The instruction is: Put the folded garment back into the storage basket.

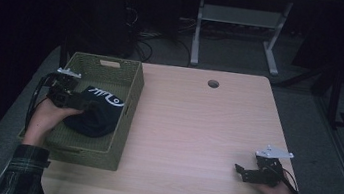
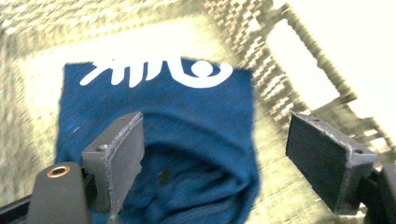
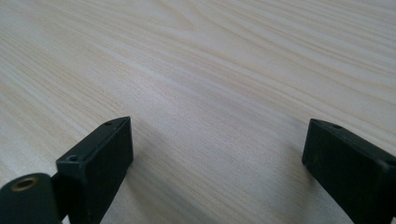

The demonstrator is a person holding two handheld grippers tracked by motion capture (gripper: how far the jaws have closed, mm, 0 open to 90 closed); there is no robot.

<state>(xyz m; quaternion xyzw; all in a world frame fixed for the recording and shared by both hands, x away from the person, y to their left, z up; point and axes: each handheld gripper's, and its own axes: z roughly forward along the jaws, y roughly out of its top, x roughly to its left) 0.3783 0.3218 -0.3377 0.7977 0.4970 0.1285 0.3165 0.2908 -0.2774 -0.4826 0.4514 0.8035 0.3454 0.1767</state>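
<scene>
A dark blue cloth (image 1: 97,112) with white print lies bunched inside the woven green basket (image 1: 132,97) at the table's left. My left gripper (image 1: 83,103) hovers over it, a hand gripping its body. In the left gripper view its jaws stand wide apart above the cloth (image 2: 187,116), with nothing pressed between the pads (image 2: 126,154). My right gripper (image 1: 240,170) rests low near the table's front right edge. Its jaws are spread wide over bare wood (image 3: 210,93), holding nothing.
The light wooden table (image 1: 196,130) has a round cable hole (image 1: 213,84) near its far edge. The basket has a handle slot (image 2: 299,65) in its wall. A desk frame and cables stand on the floor beyond the table.
</scene>
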